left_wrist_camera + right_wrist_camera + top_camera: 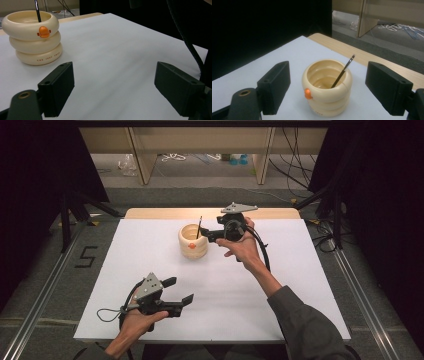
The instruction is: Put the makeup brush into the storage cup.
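We are seeing the right gripper hanging just beside the cream ringed cup, its jaws standing wide apart with nothing between them. A thin dark brush is leaning inside the cup, tip up. The cup is carrying an orange beak mark and small lettering that seems to read "THE JUDY SWAN". The left gripper is resting well short of the cup on the white table, jaws likewise apart and empty.

"THE JUDY SWAN", as far as it can be read, is printed on the lowest ring of the cream pen holder. A "5" is marked on the floor left of the worktop.
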### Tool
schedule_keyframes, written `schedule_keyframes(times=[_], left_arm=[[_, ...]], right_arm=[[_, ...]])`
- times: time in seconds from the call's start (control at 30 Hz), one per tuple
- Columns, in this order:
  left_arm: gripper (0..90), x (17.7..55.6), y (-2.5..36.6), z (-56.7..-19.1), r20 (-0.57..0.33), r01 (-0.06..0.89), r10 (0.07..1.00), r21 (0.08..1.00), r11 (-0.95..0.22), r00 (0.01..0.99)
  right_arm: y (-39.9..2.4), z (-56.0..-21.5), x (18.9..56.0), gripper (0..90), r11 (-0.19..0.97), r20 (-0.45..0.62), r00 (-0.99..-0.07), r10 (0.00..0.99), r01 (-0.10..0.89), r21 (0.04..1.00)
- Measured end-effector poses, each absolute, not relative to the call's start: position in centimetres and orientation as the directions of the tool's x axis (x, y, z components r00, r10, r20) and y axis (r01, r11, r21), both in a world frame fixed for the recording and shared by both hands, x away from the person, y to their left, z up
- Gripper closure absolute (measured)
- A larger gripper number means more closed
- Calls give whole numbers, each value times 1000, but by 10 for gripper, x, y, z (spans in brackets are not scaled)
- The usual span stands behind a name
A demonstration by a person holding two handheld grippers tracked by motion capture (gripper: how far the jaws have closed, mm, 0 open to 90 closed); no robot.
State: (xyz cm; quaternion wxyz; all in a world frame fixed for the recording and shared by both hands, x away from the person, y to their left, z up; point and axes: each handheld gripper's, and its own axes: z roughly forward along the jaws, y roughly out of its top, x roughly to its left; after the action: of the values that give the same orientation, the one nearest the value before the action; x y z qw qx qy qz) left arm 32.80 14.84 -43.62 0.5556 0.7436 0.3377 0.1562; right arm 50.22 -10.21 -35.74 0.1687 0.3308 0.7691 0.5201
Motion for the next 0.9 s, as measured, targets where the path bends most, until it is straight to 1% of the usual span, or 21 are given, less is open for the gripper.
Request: schedule_keyframes(times=[0.1, 0.13, 0.2, 0.23, 0.43, 0.5, 0.53, 0.67, 0.73, 0.8, 0.9], left_arm=[[157, 328, 148, -436, -142, 328, 676, 932, -156, 723], [157, 328, 149, -437, -140, 327, 676, 932, -157, 724], [157, 328, 149, -437, -143, 323, 673, 934, -150, 726], [157, 328, 148, -436, -150, 333, 679, 931, -147, 718], [157, 328, 149, -436, -155, 337, 683, 931, -141, 714], [157, 328, 150, -436, -139, 325, 680, 933, -153, 720], [157, 330, 151, -435, -106, 294, 683, 941, -165, 723], [157, 328, 150, -436, -137, 320, 681, 936, -149, 719], [157, 328, 149, -435, -132, 318, 677, 935, -157, 724], [157, 328, 149, -436, -149, 330, 682, 933, -142, 716], [157, 328, 150, -436, -151, 333, 686, 933, -140, 712]], right_arm=[[-104, -355, 498, 210, 247, 73, -725, 685, 325, 913], [-105, -355, 497, 212, 242, 65, -728, 683, 309, 920], [-107, -356, 494, 212, 251, 65, -733, 677, 313, 916], [-108, -358, 493, 213, 245, 81, -735, 673, 325, 913], [-113, -362, 489, 211, 247, 78, -732, 677, 327, 912], [-114, -362, 485, 212, 242, 83, -734, 674, 327, 914], [-115, -362, 484, 211, 246, 81, -737, 671, 325, 913], [-120, -364, 477, 209, 241, 85, -734, 674, 328, 913], [-121, -364, 474, 209, 237, 90, -738, 669, 326, 915], [-123, -364, 471, 208, 234, 90, -739, 668, 323, 917], [-124, -366, 465, 208, 219, 109, -743, 660, 329, 918]])
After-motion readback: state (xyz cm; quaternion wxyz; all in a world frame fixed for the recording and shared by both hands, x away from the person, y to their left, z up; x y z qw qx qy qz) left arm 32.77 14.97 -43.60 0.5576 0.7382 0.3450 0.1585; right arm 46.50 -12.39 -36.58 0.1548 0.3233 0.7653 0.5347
